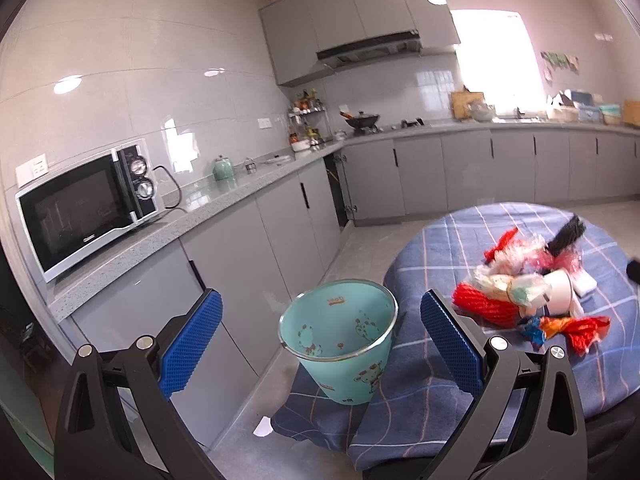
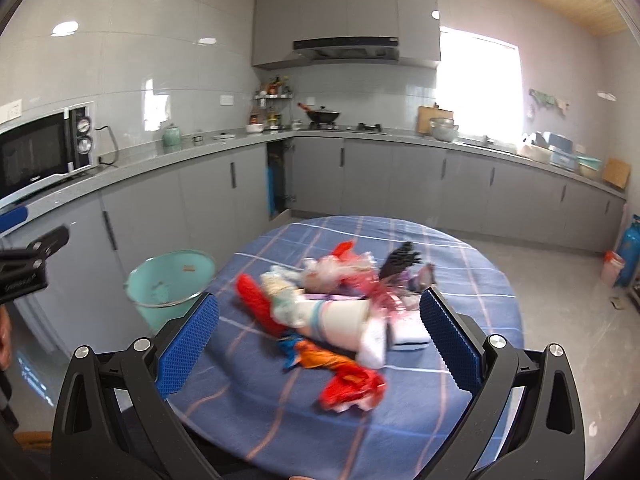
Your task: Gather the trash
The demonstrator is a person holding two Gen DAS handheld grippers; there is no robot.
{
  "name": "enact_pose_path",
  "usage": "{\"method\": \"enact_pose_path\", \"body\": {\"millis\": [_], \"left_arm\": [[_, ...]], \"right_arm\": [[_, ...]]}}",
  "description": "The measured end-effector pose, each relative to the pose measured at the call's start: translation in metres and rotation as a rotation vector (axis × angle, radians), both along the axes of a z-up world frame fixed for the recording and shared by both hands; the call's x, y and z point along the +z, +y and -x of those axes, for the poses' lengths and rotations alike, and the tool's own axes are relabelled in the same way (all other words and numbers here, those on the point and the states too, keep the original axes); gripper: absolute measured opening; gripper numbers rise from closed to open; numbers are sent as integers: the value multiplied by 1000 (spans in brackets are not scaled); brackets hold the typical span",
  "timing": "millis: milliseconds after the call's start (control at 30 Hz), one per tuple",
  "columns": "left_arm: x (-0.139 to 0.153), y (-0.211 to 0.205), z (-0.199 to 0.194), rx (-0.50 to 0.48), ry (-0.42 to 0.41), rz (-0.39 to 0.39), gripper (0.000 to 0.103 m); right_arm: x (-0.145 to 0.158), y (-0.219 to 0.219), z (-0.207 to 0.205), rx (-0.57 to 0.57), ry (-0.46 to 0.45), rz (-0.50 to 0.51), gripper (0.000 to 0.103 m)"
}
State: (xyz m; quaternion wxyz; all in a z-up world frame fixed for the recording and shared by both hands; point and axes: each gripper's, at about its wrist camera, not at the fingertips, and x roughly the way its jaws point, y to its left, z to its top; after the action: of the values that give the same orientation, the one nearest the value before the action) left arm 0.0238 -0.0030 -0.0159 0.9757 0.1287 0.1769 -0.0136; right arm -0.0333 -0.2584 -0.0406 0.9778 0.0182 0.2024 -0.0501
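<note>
A pile of trash (image 2: 332,304) lies on the round table with the blue checked cloth (image 2: 460,256): red wrappers, crumpled plastic, a white paper cup (image 2: 344,320), a black piece. It also shows in the left wrist view (image 1: 532,292). A teal bin (image 1: 340,336) stands on the floor left of the table; it shows in the right wrist view too (image 2: 168,284). My left gripper (image 1: 320,340) is open and empty, above the bin. My right gripper (image 2: 320,332) is open and empty, above the near side of the pile.
Grey kitchen cabinets and a counter (image 1: 224,200) run along the left and back walls. A microwave (image 1: 88,204) sits on the counter at left. A white scrap (image 1: 263,427) lies on the floor by the cloth's edge. A blue gas cylinder (image 2: 630,250) stands at far right.
</note>
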Motion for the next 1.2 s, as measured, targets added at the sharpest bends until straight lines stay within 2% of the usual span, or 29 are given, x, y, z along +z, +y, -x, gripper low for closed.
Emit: {"method": "enact_pose_path", "body": {"millis": [133, 300, 433, 500, 833, 1000, 1200], "left_arm": [[-19, -20, -15, -30, 33, -47, 98], [-39, -42, -31, -64, 68, -68, 98], [-49, -63, -46, -88, 81, -68, 98], [-50, -77, -50, -99, 58, -68, 98], [-56, -143, -59, -197, 50, -39, 98], [-70, -181, -68, -228, 86, -51, 98], [-89, -207, -84, -247, 145, -69, 98]], "right_arm": [[-18, -29, -16, -73, 32, 5, 99], [-40, -46, -26, -106, 59, 15, 99], [-55, -51, -31, -131, 56, 67, 98], [-61, -57, -34, -148, 62, 58, 98], [-75, -87, -32, -226, 53, 68, 98], [-83, -106, -35, -274, 39, 52, 98], [-88, -116, -37, -282, 35, 29, 98]]}}
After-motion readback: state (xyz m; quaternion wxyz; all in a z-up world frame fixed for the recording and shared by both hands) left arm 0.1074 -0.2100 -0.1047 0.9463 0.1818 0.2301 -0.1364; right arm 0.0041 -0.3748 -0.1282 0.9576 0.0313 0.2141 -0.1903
